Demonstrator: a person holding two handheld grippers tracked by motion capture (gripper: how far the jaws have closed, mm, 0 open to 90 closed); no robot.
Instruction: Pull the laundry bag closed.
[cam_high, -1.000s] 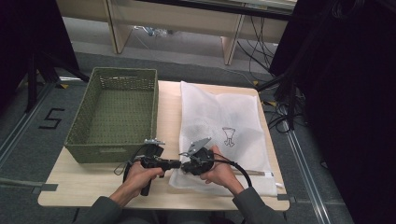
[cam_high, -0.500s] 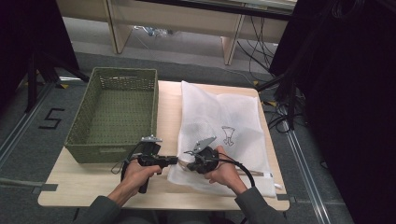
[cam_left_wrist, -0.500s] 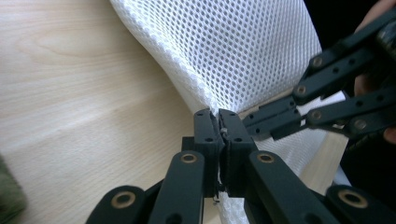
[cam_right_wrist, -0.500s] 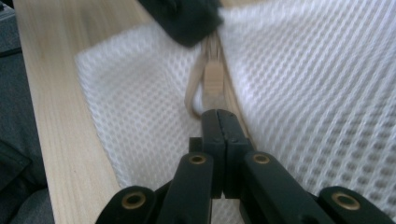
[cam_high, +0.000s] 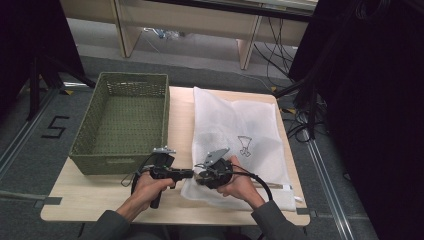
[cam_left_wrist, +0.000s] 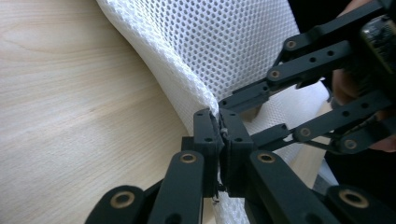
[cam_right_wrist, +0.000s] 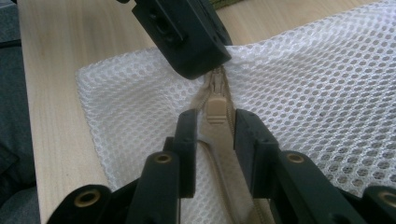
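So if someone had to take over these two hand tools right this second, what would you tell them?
Left gripper: shut on the corner of the white mesh bag, at the zip's end.
Right gripper: open, jaws either side of the beige zip pull, not yet pinching it.
Bag lies flat on the table, beside the green basket.
Left to do: grip the pull and slide the zip, probably.

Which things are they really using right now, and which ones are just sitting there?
In use:
mesh bag, its edge pinched shut in the left gripper
zip pull, between the open jaws of the right gripper

Just sitting there:
green basket, apart from the bag
table
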